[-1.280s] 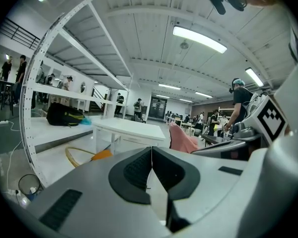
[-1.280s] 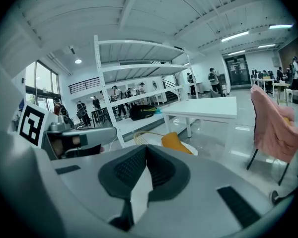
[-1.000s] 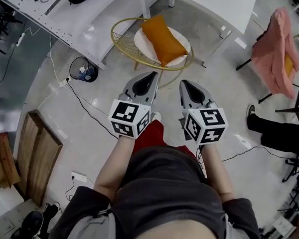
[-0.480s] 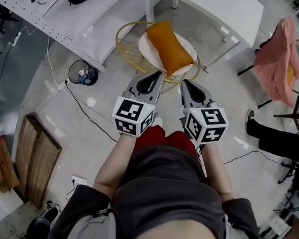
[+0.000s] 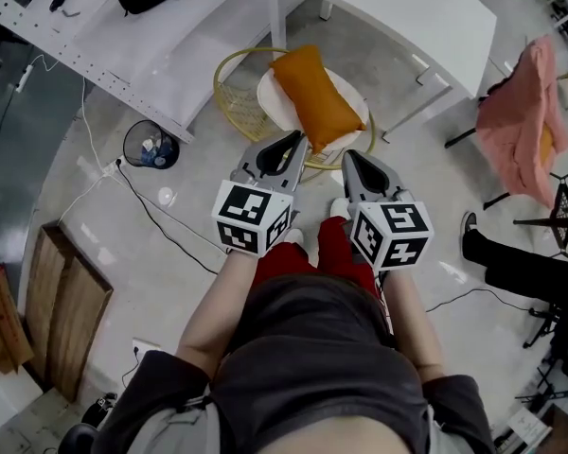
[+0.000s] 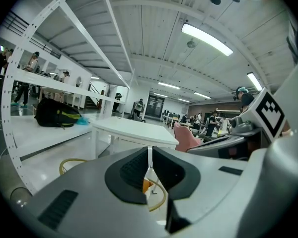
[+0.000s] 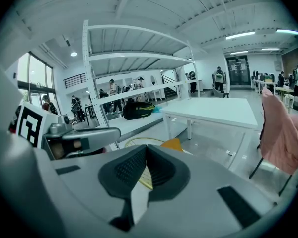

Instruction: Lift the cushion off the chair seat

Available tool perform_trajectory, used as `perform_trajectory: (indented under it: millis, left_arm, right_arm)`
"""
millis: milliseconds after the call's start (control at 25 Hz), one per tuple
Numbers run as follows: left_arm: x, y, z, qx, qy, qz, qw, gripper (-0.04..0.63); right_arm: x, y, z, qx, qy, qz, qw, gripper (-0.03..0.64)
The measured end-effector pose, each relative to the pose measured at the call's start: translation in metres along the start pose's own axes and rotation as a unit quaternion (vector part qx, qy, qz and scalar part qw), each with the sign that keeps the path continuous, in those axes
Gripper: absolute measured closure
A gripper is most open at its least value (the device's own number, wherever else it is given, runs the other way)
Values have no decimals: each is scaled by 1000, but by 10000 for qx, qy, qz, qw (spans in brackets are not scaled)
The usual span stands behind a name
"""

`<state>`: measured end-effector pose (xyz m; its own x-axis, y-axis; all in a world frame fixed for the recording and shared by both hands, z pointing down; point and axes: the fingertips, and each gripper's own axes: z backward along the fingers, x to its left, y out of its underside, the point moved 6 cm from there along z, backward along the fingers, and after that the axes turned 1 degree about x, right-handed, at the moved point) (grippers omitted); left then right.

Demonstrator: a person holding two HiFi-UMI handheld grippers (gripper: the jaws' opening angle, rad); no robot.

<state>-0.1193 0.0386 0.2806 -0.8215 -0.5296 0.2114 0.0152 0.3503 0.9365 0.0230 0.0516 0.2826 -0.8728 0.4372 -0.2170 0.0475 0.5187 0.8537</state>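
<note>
An orange cushion (image 5: 313, 98) lies tilted across the round white seat (image 5: 273, 94) of a gold wire chair (image 5: 229, 89), just under the edge of a white table. My left gripper (image 5: 298, 138) is shut and empty, its tips just short of the seat's near edge. Beside it my right gripper (image 5: 348, 157) is also shut and empty, close to the chair's front rim. In the left gripper view a sliver of the cushion (image 6: 146, 186) shows below the closed jaws. In the right gripper view the cushion's corner (image 7: 172, 144) peeks over the jaws.
The white table (image 5: 398, 3) overhangs the chair at the back. A white shelf unit (image 5: 123, 36) runs at the left, with a black bin (image 5: 150, 143) and cables on the floor. A pink cloth hangs on a chair (image 5: 516, 116) at right; a person's leg (image 5: 511, 258) lies beyond.
Both grippers have advanced together toward the chair; the cushion and seat now sit nearer their tips. The jaws stay shut.
</note>
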Motion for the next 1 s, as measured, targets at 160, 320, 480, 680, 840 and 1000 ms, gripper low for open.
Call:
perform_trajectory:
  millis: [160, 320, 480, 680, 840, 1000]
  left_arm:
    - [3, -4, -16, -6, -48, -10, 10000, 581]
    - [10, -7, -38, 38, -240, 93, 9997, 570]
    - [18, -11, -68, 86, -451, 210, 9987, 558]
    - [26, -15, -106, 155, -845, 392, 9955, 551]
    - [35, -22, -138, 222, -1146, 588, 9914, 545]
    - [45, -22, -164, 320, -1407, 803, 9863, 538]
  right_arm:
    - [-14, -7, -13, 28, -31, 15, 10000, 598]
    - [-36, -19, -30, 81, -145, 41, 9999, 598]
    - [-64, -31, -51, 181, -353, 87, 9992, 598]
    - [-102, -47, -81, 367, -670, 147, 9970, 598]
    - [-138, -66, -110, 587, -851, 203, 9944, 598]
    - [-165, -77, -137, 843, -1019, 386, 9905, 598]
